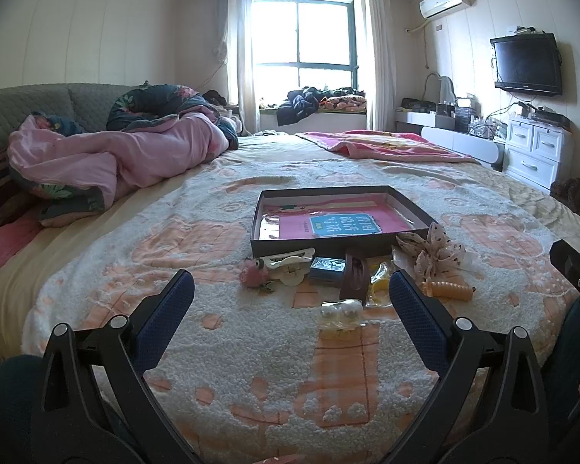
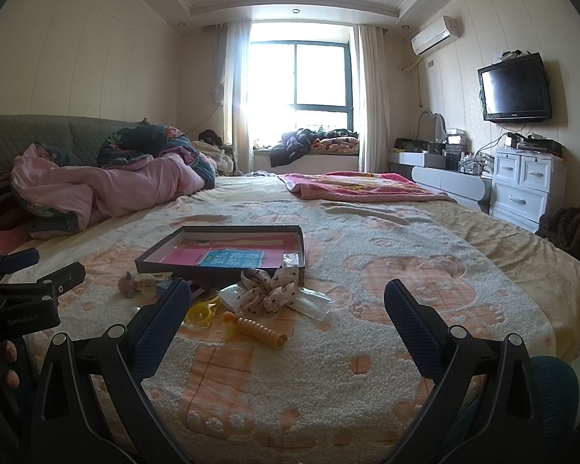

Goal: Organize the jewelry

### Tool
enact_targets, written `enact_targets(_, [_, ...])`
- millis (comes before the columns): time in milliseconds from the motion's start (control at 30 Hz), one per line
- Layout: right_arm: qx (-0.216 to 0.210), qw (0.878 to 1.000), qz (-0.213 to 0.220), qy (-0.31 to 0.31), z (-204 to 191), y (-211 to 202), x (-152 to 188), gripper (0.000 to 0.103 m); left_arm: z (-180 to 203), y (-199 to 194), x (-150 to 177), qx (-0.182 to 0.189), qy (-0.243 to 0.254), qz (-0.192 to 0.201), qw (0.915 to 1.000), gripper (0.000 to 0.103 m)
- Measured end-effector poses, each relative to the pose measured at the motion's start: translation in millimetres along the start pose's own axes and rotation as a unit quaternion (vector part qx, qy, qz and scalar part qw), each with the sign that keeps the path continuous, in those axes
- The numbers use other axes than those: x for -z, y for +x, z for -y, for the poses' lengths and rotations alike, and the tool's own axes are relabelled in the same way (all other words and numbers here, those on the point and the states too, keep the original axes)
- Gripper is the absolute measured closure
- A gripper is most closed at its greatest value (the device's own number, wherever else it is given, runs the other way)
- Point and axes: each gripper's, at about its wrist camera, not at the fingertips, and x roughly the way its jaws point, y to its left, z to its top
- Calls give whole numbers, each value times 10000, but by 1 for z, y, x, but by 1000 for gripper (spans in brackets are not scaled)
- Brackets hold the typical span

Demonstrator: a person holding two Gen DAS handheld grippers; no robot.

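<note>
A dark shallow box [image 1: 324, 247] with a pink and blue lining lies on the bed; the right wrist view shows the box [image 2: 166, 266] from the side. In front of it lie small accessories: a pearl piece in a clear packet [image 1: 340, 315], an orange spiral hair clip [image 1: 450, 290], a dotted fabric bow [image 1: 437, 249], a yellow ring [image 1: 379, 290], a blue card [image 1: 327, 267], a white hair clip [image 1: 290, 261] and a pink charm [image 1: 254, 272]. My left gripper [image 1: 292, 288] is open just short of the pearl packet. My right gripper [image 2: 288, 297] is open above the orange clip [image 2: 260, 330] and bow [image 2: 270, 290].
The items rest on a fluffy peach and white blanket [image 1: 251, 367] over a large bed. A pink quilt [image 1: 108, 158] is bunched at the far left. White drawers [image 1: 537, 150], a wall TV [image 1: 527, 63] and a window [image 1: 303, 38] stand beyond the bed.
</note>
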Motion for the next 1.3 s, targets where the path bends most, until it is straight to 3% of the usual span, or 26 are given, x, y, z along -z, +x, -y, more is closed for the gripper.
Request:
enact_targets(400, [-16, 9999, -104, 16, 0, 2, 5, 6, -5, 6, 3, 3, -32, -120, 9999, 10])
enact_targets(933, [-397, 9954, -850, -187, -10, 48, 2, 6, -30, 37, 14, -53, -301, -781, 9965, 10])
enact_targets(1067, [-563, 9930, -1008, -260, -14, 62, 0, 6, -30, 45, 16, 103, -290, -950, 9950, 10])
enact_targets(1300, [-626, 9883, -1349, -335, -13, 95, 0, 6, -21, 61, 20, 707, -301, -1115, 9908, 10])
